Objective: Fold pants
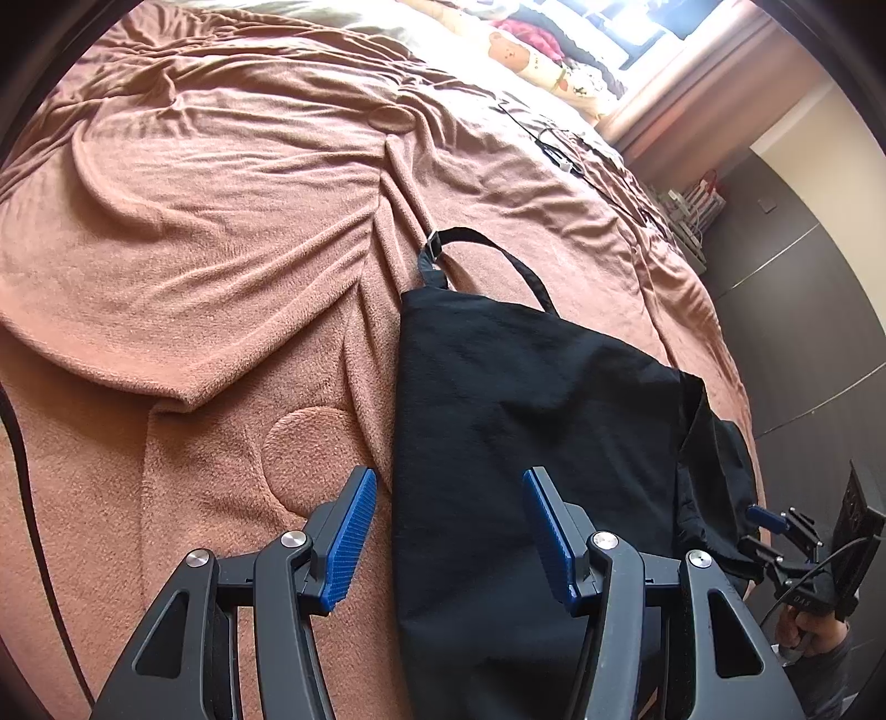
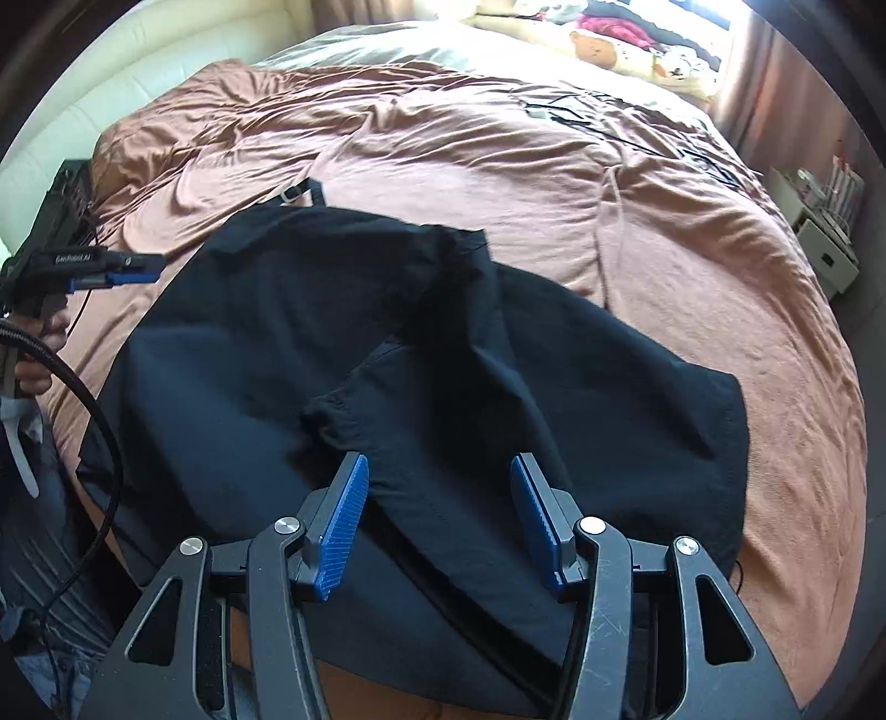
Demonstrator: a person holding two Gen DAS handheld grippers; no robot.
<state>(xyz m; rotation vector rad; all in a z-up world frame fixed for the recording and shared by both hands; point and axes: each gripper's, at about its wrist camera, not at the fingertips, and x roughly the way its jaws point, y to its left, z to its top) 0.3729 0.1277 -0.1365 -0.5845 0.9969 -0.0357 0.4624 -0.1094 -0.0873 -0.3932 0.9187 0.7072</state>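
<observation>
Nearest us, the right gripper [image 2: 439, 518] stands half open, empty, above the black pants [image 2: 343, 343] lying partly folded on the fuzzy brown blanket [image 2: 692, 232]. Our left gripper [image 1: 449, 534] gapes empty over their smooth matte edge.

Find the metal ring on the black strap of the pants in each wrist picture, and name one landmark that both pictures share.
Left wrist: metal ring just above centre, at the strap's far end.
Right wrist: ring upper left of centre, beyond the black pants.
Shared landmark: bear-print pillow by the window.
</observation>
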